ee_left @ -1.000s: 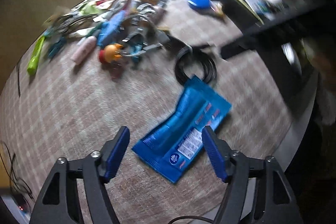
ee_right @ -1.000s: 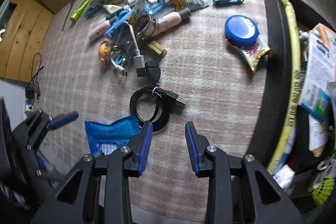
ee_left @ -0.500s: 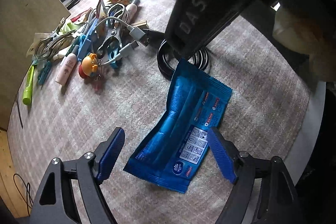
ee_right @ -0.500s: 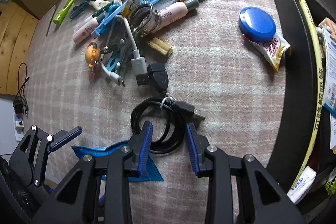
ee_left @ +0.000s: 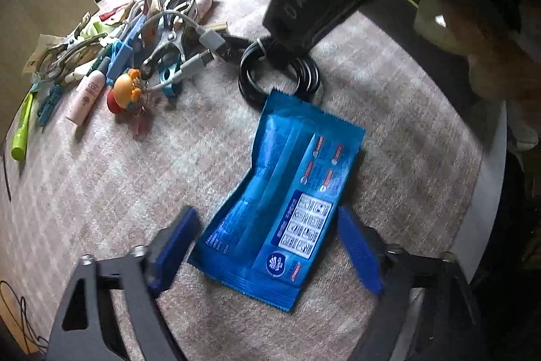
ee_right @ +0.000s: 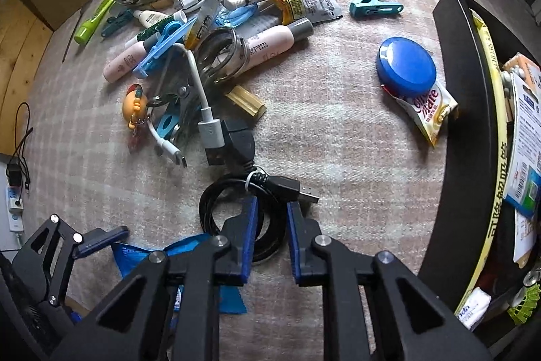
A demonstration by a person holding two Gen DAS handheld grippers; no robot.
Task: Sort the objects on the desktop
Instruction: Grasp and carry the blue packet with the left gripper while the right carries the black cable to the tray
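A blue foil packet (ee_left: 287,195) lies flat on the pink checked cloth. My left gripper (ee_left: 267,232) is open, its blue fingers on either side of the packet's near end. A coiled black USB cable (ee_right: 257,192) lies just beyond the packet. My right gripper (ee_right: 272,212) is low over the coil, its jaws a narrow gap apart and one strand of the coil between them; I cannot tell if they touch it. In the left wrist view the right gripper's body covers part of the coil (ee_left: 280,70). The left gripper also shows in the right wrist view (ee_right: 101,239).
A heap of small items (ee_right: 209,32) lies further back: tubes, clips, cables, snack packets, a cartoon keychain (ee_right: 135,104). A blue round lid (ee_right: 405,63) and a sachet (ee_right: 426,114) lie to the right. A black bin (ee_right: 466,124) with packets stands at the right edge.
My right gripper has moved forward and down until its fingers are over the black cable coil. My left gripper has closed in on the blue packet's near end, still open.
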